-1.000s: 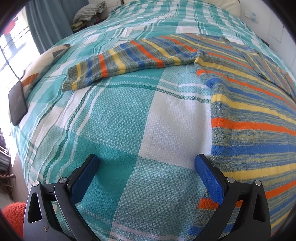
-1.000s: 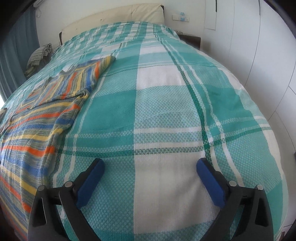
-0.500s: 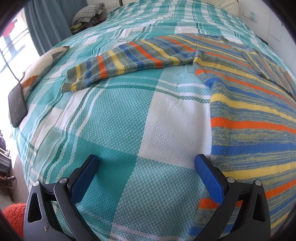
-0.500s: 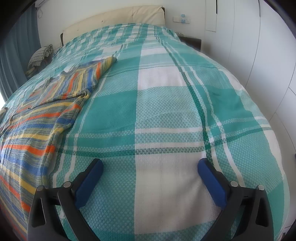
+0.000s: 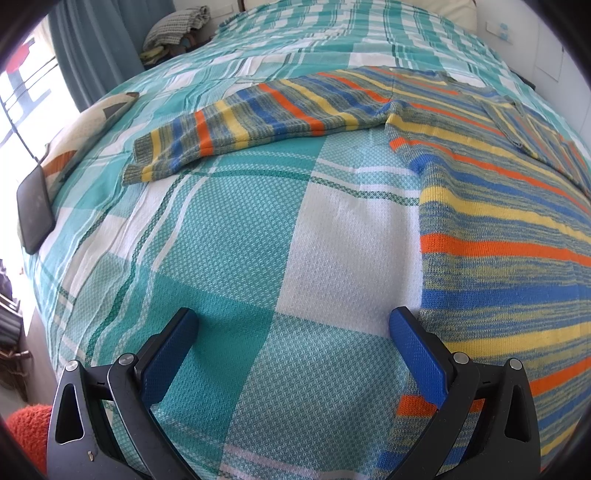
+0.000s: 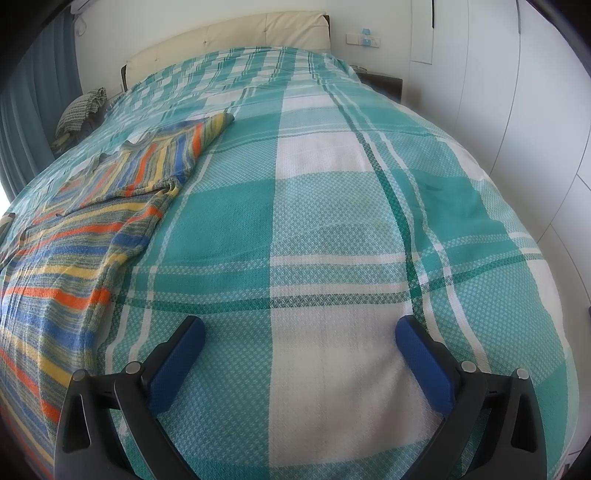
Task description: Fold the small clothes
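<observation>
- Left wrist view: the left gripper is hanging over the bed with its jaws wide open, and it is holding nothing.
- The striped sweater is lying flat on the bed at about 2 o'clock. Its near edge is sitting just beside the blue finger at 4 o'clock.
- One sleeve is stretching out toward 10 o'clock, flat on the green and white cover.
- A dark phone is lying at 9 o'clock near the edge of the bed. A folded checked cloth is sitting at 11 o'clock, well apart from the sweater.
- Right wrist view: the right gripper is hanging over the bed with its jaws wide open too, and it is holding nothing.
- The striped sweater is lying at 9 o'clock, apart from the jaws. Its other sleeve is pointing up toward 11 o'clock.
- A pale headboard is standing at 12 o'clock.
</observation>
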`<control>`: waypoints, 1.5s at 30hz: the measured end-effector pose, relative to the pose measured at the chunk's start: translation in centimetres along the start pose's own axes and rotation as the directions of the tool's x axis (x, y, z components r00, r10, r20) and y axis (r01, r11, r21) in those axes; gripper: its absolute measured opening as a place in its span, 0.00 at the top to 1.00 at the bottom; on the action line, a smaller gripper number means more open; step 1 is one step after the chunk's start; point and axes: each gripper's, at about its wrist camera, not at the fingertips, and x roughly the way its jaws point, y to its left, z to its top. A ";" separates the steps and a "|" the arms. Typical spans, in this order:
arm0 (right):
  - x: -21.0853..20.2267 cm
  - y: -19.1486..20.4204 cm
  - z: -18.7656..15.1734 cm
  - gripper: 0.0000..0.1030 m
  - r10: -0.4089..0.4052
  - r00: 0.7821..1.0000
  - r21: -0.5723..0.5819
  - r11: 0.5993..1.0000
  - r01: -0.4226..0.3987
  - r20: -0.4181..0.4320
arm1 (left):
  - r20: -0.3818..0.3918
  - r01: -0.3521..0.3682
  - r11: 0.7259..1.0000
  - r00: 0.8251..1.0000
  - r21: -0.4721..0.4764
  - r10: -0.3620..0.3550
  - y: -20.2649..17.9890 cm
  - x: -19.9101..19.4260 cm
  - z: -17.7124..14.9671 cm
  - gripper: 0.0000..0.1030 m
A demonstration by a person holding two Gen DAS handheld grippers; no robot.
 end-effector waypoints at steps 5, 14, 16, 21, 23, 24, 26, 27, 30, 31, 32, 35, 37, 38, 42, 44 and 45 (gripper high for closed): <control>0.0 0.0 0.0 0.01 -0.001 1.000 0.000 1.000 0.001 0.000 | 0.000 0.000 1.000 1.000 0.000 0.000 0.0 0.0 0.0 0.00; 0.0 0.0 0.0 0.01 0.000 1.000 0.000 1.000 0.000 0.000 | 0.000 0.000 1.000 1.000 0.000 0.000 0.0 0.0 0.0 0.00; 0.0 0.0 0.0 0.01 -0.001 1.000 0.000 1.000 0.001 0.000 | 0.000 0.000 1.000 1.000 0.000 0.000 0.0 0.0 0.0 0.00; 0.0 0.0 0.0 0.01 -0.001 1.000 0.000 1.000 0.001 0.000 | 0.000 0.000 1.000 1.000 0.000 0.000 0.0 0.0 0.0 0.00; 0.0 0.0 0.0 0.01 -0.001 1.000 0.000 1.000 0.001 0.000 | 0.000 0.000 1.000 1.000 0.000 0.000 0.0 0.0 0.0 0.00; 0.0 0.0 0.0 0.01 -0.001 1.000 0.000 1.000 0.001 0.000 | 0.000 0.000 1.000 1.000 0.000 0.000 0.0 0.0 0.0 0.00; 0.0 0.0 0.0 0.01 -0.001 1.000 0.000 1.000 0.001 0.000 | 0.001 0.000 1.000 1.000 0.000 0.000 0.0 0.0 0.0 0.00; 0.0 0.0 0.0 0.01 -0.001 1.000 0.000 1.000 0.001 0.000 | 0.000 0.000 1.000 1.000 0.000 0.000 0.0 0.0 0.0 0.00; 0.0 0.1 0.0 0.01 -0.001 1.000 0.000 1.000 0.001 0.000 | 0.000 0.000 1.000 1.000 0.000 0.000 0.0 0.0 0.0 0.00; 0.0 0.0 0.0 0.01 -0.001 1.000 0.000 1.000 0.001 0.000 | 0.000 -0.001 1.000 1.000 0.000 0.001 0.0 0.0 0.0 0.00; 0.0 0.0 0.0 0.01 -0.001 1.000 0.000 1.000 0.001 0.000 | 0.001 -0.001 1.000 1.000 0.000 0.001 0.0 0.0 0.0 0.00; 0.0 0.0 0.0 0.01 -0.001 1.000 0.000 1.000 0.001 0.000 | 0.001 0.000 1.000 1.000 0.000 0.000 0.0 0.0 0.0 0.00; 0.0 0.0 0.0 0.01 -0.001 1.000 0.000 1.000 0.001 0.000 | 0.001 0.000 1.000 1.000 0.000 0.000 0.0 0.0 0.0 0.00; 0.0 0.0 0.0 0.01 -0.002 1.000 -0.001 1.000 0.002 0.000 | 0.002 -0.001 1.000 1.000 0.000 0.001 -0.1 0.0 0.0 0.00; 0.0 0.0 0.0 0.01 0.000 1.000 -0.003 1.000 -0.001 -0.008 | 0.004 -0.004 1.000 1.000 0.003 0.004 -0.1 -0.1 0.1 0.00; -0.1 -0.1 0.5 0.01 0.007 0.999 -0.013 1.000 -0.007 -0.034 | 0.005 -0.001 1.000 1.000 0.003 0.001 0.0 -0.1 0.1 0.00; -0.4 -0.1 0.8 0.01 0.004 0.999 -0.021 1.000 -0.005 -0.049 | 0.005 0.001 1.000 1.000 0.004 -0.001 0.1 -0.1 0.1 0.00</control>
